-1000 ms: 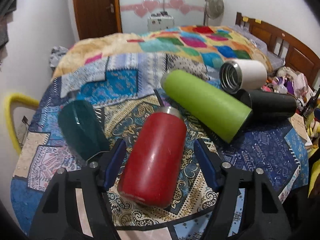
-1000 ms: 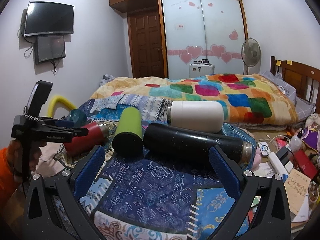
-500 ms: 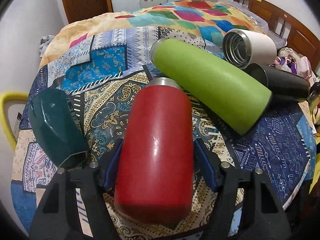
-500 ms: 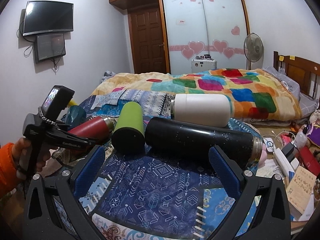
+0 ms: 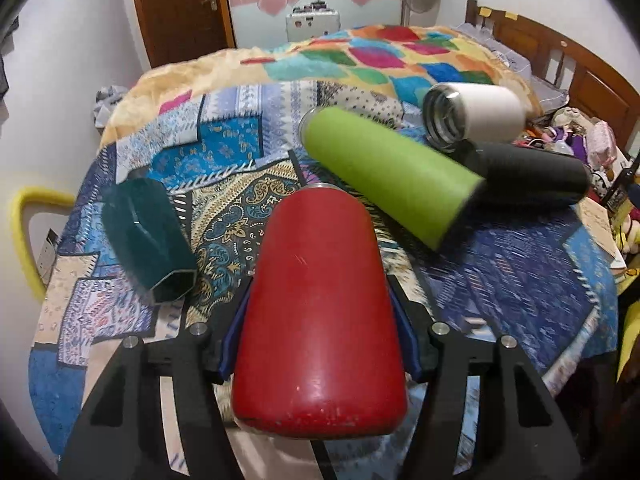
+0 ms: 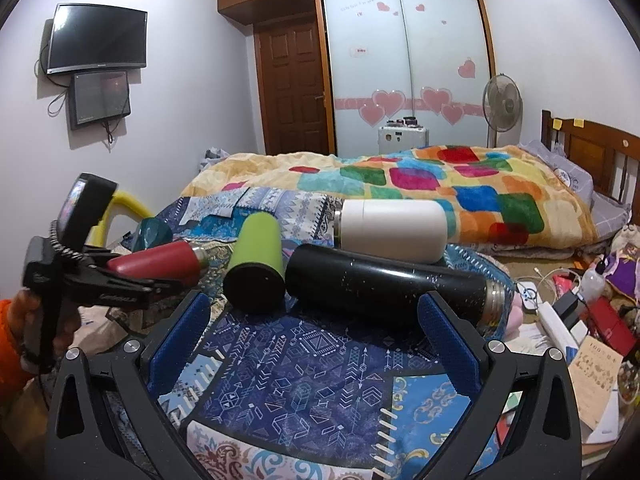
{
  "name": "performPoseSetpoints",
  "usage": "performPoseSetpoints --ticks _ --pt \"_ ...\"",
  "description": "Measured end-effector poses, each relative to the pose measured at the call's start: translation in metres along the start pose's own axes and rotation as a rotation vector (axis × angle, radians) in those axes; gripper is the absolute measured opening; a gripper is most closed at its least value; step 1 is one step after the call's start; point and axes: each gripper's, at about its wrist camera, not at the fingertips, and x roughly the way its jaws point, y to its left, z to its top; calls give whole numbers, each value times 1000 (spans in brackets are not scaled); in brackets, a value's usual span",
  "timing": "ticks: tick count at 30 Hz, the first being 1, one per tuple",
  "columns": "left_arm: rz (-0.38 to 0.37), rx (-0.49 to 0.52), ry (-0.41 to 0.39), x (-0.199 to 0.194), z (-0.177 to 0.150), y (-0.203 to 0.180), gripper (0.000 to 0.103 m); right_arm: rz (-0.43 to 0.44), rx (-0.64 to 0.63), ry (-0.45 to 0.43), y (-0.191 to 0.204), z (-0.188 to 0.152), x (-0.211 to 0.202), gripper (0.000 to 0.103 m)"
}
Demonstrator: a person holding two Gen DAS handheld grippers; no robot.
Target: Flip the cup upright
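Note:
A red cup (image 5: 320, 312) lies lengthwise between the blue pads of my left gripper (image 5: 318, 332), which is shut on its body; its base faces the camera and its steel mouth points away. In the right wrist view the red cup (image 6: 160, 262) is lifted off the patterned cloth and tilted, held by the left gripper (image 6: 120, 292). My right gripper (image 6: 312, 344) is open and empty above the blue cloth (image 6: 304, 364), just short of a black cup (image 6: 384, 284) that lies on its side.
A green cup (image 5: 388, 176), a white cup (image 5: 476, 114), the black cup (image 5: 528, 180) and a dark teal hexagonal cup (image 5: 148, 236) lie on their sides on the cloth-covered table. A bed with a colourful quilt (image 6: 440, 184) is behind. Clutter lies on the right (image 6: 580, 312).
My left gripper moved forward around the red cup, shut on it and has begun to lift it off the cloth. The right gripper stayed nearly still and open.

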Motion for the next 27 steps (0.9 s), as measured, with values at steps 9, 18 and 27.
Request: performPoseSetpoints --ticks 9,18,27 --pt "-45 25 -74 -56 -20 -33 62 5 -9 -36 5 4 -22 103" --pt "-103 71 -49 -41 -35 -73 62 -7 -21 -24 6 0 -24 103" --pt "-121 93 -27 -14 -42 -92 62 -9 -28 19 5 -11 -11 103"
